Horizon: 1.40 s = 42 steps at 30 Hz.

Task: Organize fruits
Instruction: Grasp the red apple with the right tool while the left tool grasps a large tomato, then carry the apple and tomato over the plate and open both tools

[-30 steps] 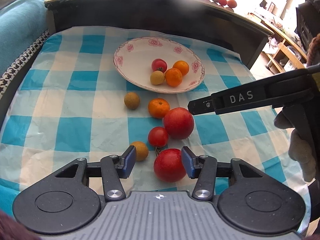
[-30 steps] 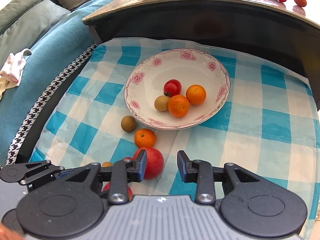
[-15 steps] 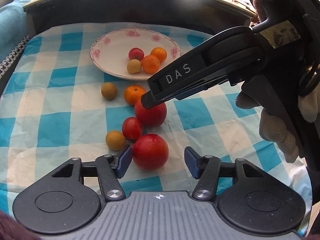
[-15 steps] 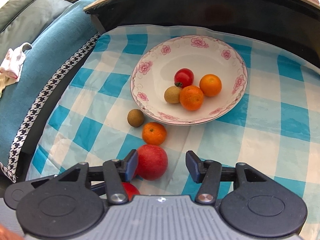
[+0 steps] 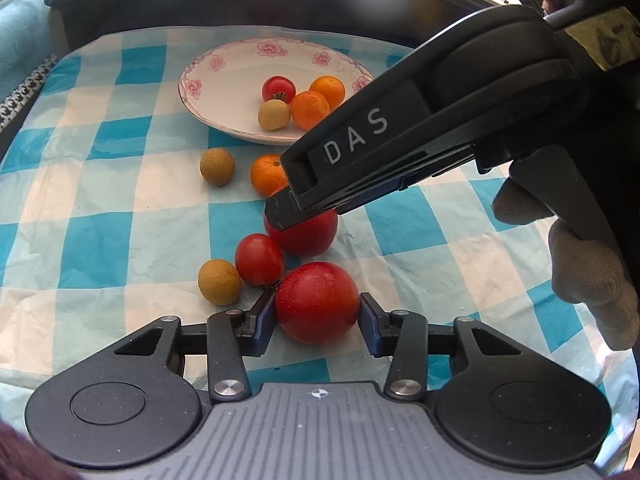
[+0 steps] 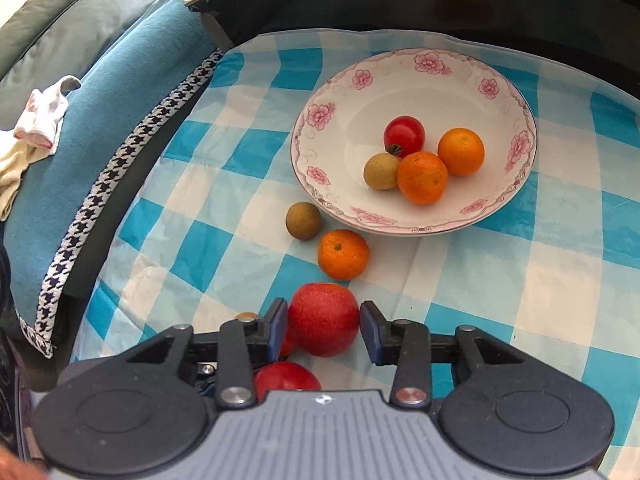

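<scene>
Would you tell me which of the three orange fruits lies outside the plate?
The orange on the checked cloth, between the brown fruit and the red apple; the other two sit inside the plate.

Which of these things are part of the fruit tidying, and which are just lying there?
Part of the job:
- near red apple, between the left gripper fingers
- far red apple, between the right gripper fingers
- loose orange, tomato, two brown fruits
- flowered plate, holding four fruits

Just lying about:
- white cloth on the blue sofa
- checked tablecloth
</scene>
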### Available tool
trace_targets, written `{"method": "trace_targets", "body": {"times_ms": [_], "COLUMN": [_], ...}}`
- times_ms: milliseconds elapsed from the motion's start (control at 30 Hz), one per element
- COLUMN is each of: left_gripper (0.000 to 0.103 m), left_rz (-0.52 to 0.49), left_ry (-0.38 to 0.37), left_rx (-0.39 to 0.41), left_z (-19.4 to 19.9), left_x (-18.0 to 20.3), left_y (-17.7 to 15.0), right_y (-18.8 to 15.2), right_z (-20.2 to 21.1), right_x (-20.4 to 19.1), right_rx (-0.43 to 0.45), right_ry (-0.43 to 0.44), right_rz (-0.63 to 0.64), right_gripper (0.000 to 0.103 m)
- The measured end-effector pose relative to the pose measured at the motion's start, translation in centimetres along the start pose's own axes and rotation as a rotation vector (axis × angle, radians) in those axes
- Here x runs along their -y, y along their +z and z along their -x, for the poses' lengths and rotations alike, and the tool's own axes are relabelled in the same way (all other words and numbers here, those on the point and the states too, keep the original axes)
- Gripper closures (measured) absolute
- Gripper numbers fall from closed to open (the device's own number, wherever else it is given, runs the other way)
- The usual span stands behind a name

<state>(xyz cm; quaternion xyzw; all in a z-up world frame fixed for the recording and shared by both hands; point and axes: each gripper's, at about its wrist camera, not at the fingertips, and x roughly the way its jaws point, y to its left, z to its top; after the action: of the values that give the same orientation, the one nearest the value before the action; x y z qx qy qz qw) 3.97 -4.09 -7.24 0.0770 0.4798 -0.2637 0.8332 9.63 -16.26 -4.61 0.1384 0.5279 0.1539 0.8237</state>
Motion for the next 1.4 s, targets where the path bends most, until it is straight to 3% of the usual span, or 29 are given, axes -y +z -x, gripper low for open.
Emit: {"method": "trace_targets", "body": {"times_ms": [200, 467, 767, 967, 1233, 1400], "left_gripper": [0.051, 0.052, 0.052, 0.052, 0.052, 0.052], "left_rz": [-0.007, 0.003, 0.015, 0.031, 0.034, 0.045], "left_ry": [-0.003, -0.011, -0.04, -0.039, 0.033, 0.061], "left_rx": [0.002, 0.002, 0.021, 0.095, 0.19, 0.197], "left_z": [-0.1, 0.0, 1.2, 2.6, 2.1, 0.2], "left_x": [0.2, 0.0, 0.1, -0.2, -1.4, -2.4], "left_y": [-0.1, -0.1, 0.8, 3.0, 8.1, 10.1], "right_y": [0.1, 0.5, 0.6, 1.6, 3.9, 5.0], "right_z": [-1.4, -0.8, 2.0, 4.2, 4.8, 4.1], "right_x": [0.6, 1.7, 2.5, 3.1, 4.9, 5.9], "right_rx": [-0.05, -0.016, 0.033, 0.106, 0.165, 0.172], "right_ry": [0.019, -0.041, -0.041, -0.057, -0.097, -0.114], "right_rz": [-0.049, -0.079, -0.104, -0.118, -0.166, -0.184], "right_gripper": [0.061, 0.061, 0.061, 0.061, 0.061, 0.061]}}
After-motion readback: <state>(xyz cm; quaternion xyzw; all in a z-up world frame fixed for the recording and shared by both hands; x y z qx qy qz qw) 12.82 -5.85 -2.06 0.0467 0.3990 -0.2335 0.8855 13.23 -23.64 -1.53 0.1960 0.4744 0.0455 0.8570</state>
